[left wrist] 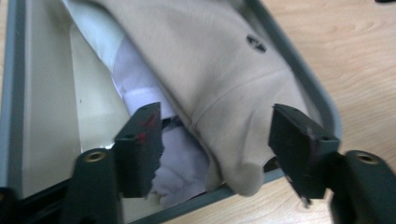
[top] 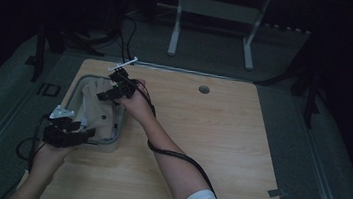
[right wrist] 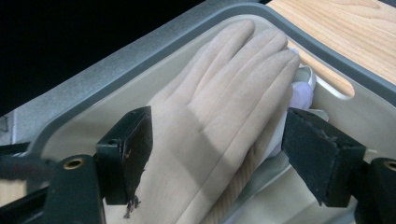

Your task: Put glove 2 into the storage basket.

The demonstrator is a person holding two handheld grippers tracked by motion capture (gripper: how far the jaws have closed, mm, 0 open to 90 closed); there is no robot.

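A grey tray (top: 115, 142) sits at the left of the wooden table (top: 221, 135), and a beige glove (top: 100, 108) lies in it, stretched along its length. Under the glove there is some white cloth (left wrist: 180, 165), bunched at the near end; I cannot tell what it is.

The left gripper (top: 67, 135) hangs over the near edge of the tray. In the left gripper view its jaws stand apart on either side of the glove's cuff, where a small dark button (left wrist: 256, 43) shows, and neither pad presses on the fabric. The right gripper (top: 120, 87) is over the far end, reached across from the right. In the right gripper view its jaws are spread wide over the glove's fingers (right wrist: 243, 60), clear of them on both sides.

So nothing is being held. As I read it, the glove is already laid down in the tray, fairly flat, fingers toward the far end and cuff toward the near one, though the cuff seems to ride a little over the near rim. What looks left is small: drawing both grippers away, and perhaps nudging the cuff fully inside and tidying the white cloth beneath.
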